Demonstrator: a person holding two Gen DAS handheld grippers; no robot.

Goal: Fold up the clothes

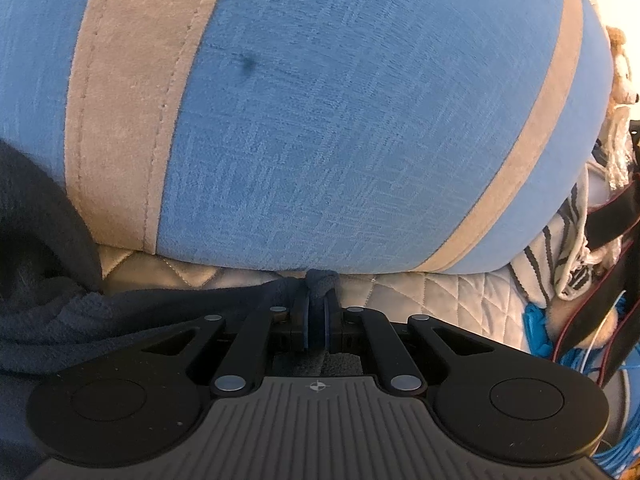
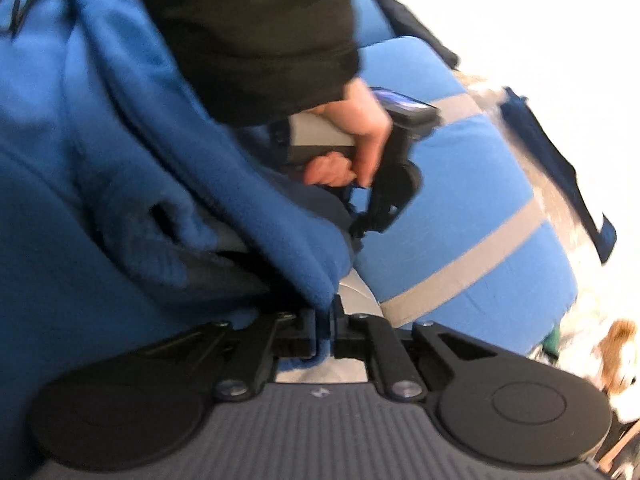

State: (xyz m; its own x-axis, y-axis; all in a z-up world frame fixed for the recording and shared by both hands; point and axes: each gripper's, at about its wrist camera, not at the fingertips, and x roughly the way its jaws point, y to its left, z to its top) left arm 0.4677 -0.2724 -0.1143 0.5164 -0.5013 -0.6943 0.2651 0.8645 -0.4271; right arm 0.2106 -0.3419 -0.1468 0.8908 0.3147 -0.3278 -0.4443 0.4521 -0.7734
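Left tool (image 1: 317,312): jaws narrow, pinching fold of dark fleece garment (image 1: 60,320), which lies bunched on quilted grey cover (image 1: 440,296).
Right tool (image 2: 323,326): jaws narrow, clamping blue fleece edge (image 2: 120,160); fabric drapes up-left, soft nap.
Cushion (image 1: 340,120): blue woven, tan stitched bands, rounded.
Hand (image 2: 360,136) in dark sleeve grips left tool's handle.

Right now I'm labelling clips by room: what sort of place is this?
Probably a living room at home: a blue cushion with beige stripes on a quilted cover, like a sofa, and a plush toy beside it.
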